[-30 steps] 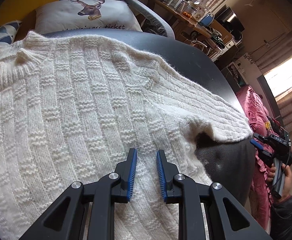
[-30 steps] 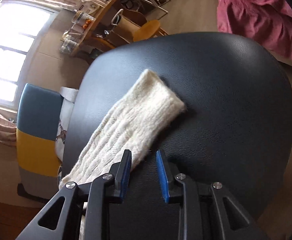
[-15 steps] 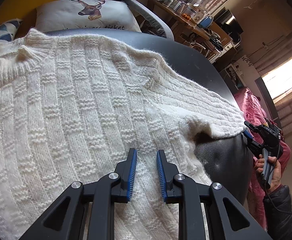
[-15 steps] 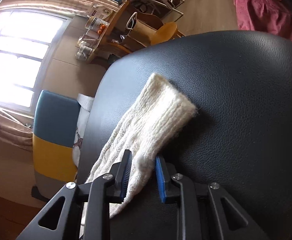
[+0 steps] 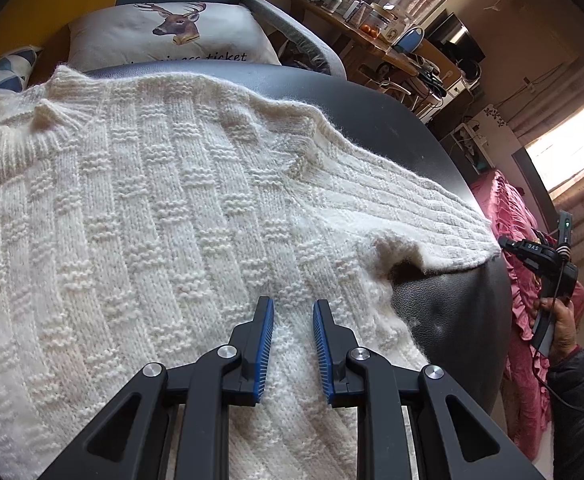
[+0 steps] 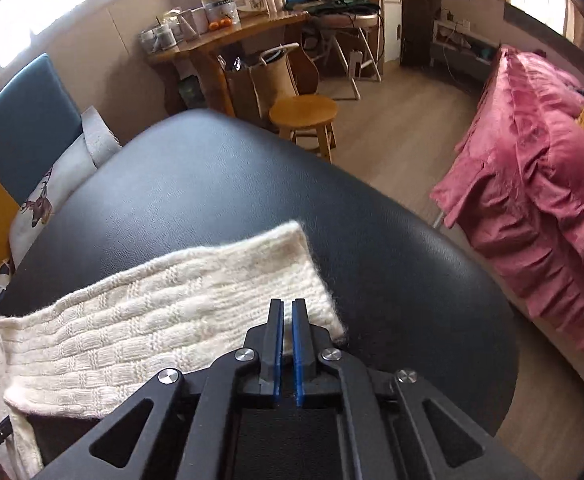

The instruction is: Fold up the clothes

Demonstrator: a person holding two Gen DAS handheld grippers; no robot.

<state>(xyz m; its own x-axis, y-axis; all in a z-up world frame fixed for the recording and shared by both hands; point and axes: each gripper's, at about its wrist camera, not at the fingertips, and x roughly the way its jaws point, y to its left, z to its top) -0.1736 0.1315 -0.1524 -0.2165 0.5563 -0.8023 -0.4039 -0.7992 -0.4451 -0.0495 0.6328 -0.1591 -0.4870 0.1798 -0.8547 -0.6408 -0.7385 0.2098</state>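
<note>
The sleeve [image 6: 196, 312] of the white sweater [image 5: 140, 216] is pinched by the right gripper [image 6: 288, 322]; the left gripper [image 5: 292, 312] is held open above the sweater.

Both tools share one build: the left gripper [image 5: 292, 312] and right gripper [image 6: 287, 312] have matte black angular fingers lined with ribbed blue pads, joined to black linkage arms with triangular cutouts by round silver screws. Beside the pink bedspread [image 5: 519, 280], the right hand [image 5: 563, 320] emerges from a dark, seemingly padded sleeve [image 5: 579, 412]; a thin black cable [image 5: 547, 376] trails past it.
</note>
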